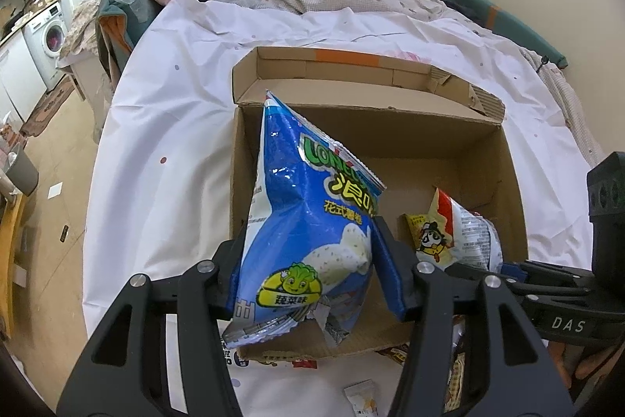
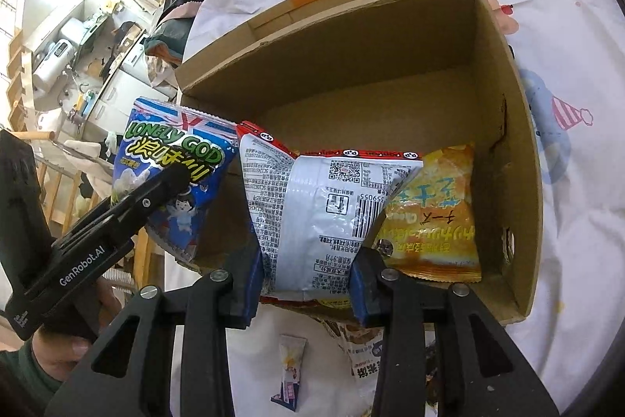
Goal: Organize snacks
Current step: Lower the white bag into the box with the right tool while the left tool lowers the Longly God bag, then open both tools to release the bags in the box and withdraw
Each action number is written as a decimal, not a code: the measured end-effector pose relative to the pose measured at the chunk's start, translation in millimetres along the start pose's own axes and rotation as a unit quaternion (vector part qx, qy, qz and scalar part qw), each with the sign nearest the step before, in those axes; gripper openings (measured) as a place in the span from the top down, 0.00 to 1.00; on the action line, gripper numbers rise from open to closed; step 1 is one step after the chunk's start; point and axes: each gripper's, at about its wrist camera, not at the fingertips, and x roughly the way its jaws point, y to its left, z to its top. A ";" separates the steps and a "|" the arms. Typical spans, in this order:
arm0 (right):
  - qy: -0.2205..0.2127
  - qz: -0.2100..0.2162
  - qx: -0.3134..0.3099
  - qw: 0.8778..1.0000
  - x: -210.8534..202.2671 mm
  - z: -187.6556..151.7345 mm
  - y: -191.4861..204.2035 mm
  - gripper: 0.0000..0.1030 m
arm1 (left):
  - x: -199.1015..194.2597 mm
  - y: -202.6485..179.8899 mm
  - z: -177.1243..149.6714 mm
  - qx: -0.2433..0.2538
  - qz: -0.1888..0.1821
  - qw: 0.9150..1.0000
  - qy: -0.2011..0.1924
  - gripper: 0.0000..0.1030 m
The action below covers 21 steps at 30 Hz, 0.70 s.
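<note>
Left gripper (image 1: 312,260) clamps a blue chip bag (image 1: 308,221) between its pads, the bag upright over the near left corner of the open cardboard box (image 1: 508,182). Right of it, the right gripper (image 2: 304,280) grips a white-and-red snack packet (image 2: 324,213), held at the box's near edge. Just right of that tool, an orange snack bag (image 2: 437,221) leans inside the box by its right wall. Small sachet (image 2: 291,370) lies on the white sheet (image 2: 566,221) below the tool.
</note>
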 end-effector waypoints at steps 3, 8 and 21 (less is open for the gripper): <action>-0.001 0.000 -0.005 1.000 0.1 0.5 1.9 0.60 | -0.3 -1.2 -0.5 0.003 -0.002 1.000 0.003 0.49; -0.008 -0.007 0.001 1.000 -1.8 0.9 0.1 0.32 | 1.4 -4.7 -1.9 0.017 0.004 1.000 0.010 0.31; -0.033 -0.014 0.017 0.999 -12.0 3.6 -8.9 0.23 | -3.2 0.1 -1.1 0.002 0.013 1.000 0.003 0.09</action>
